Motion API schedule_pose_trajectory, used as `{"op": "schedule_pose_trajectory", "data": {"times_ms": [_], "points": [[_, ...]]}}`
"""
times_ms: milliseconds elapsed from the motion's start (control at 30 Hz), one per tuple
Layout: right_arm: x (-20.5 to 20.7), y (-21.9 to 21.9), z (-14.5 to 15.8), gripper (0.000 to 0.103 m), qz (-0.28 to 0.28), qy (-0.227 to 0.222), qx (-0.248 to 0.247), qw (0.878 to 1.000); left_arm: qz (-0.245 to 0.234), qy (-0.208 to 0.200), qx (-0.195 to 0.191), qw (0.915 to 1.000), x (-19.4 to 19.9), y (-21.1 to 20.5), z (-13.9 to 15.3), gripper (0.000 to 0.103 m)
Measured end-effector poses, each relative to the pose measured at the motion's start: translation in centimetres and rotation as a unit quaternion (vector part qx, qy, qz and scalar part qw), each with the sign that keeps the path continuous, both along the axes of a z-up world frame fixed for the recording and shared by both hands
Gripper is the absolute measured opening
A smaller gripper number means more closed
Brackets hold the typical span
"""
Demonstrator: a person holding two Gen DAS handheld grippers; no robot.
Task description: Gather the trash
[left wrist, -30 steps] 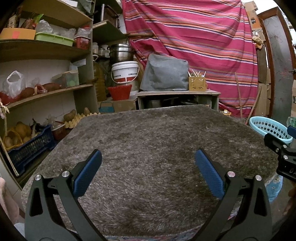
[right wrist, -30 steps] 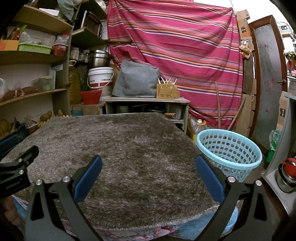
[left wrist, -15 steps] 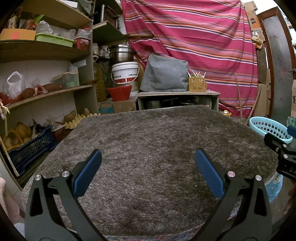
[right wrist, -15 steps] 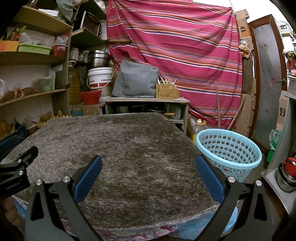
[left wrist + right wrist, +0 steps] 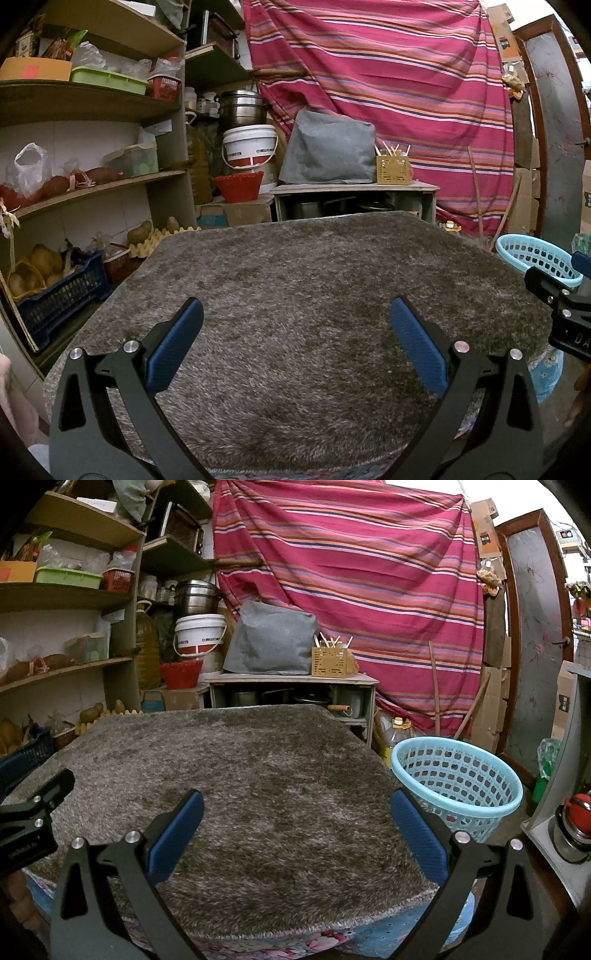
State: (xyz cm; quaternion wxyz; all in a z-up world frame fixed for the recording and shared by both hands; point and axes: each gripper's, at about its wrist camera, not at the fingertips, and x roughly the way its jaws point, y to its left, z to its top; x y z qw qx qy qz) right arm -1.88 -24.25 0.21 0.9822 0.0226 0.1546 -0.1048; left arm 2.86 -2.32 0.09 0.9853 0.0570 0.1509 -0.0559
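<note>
So we've got the striped cloth (image 5: 351, 572) hanging as the whole backdrop, and the big thing in front of it is the table, covered by a shaggy grey rug (image 5: 314, 295). We'll use the rug as our landmark. Its top is bare all the way across, so there's plenty of open room over it. Its near edge drops onto a flowery cloth (image 5: 325, 941), and its right corner is cut at an angle.

Off the rug's left side stand the shelves (image 5: 92, 181), crowded with bags, tubs and potatoes, plus a dark blue crate (image 5: 62, 295) low down, so that side is tight. Behind the rug's far edge sits a low cabinet (image 5: 295, 681) with a grey cover (image 5: 273, 642) and a small wooden holder (image 5: 328, 662) on top.

Just off the rug's right edge, down on the floor, is the light blue basket (image 5: 458, 782), apart from the table. We can't spot any trash on the rug in either view.

Writing: the white bucket (image 5: 251, 147) behind the rug has a printed band, too small to read.

Our left gripper (image 5: 295, 339) hangs over the rug's near part, fingers (image 5: 173, 347) spread wide, holding nothing. Our right gripper (image 5: 295, 827) is the same: wide apart, empty, not touching anything we can see.
</note>
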Motion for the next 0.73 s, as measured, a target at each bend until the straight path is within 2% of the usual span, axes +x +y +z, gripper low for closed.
{"op": "schedule_pose_trajectory", "data": {"times_ms": [733], "points": [[0.38, 0.25, 0.87, 0.099, 0.004, -0.002, 0.002, 1.000, -0.007, 0.006, -0.012, 0.9999, -0.31, 0.28, 0.44, 0.098]]}}
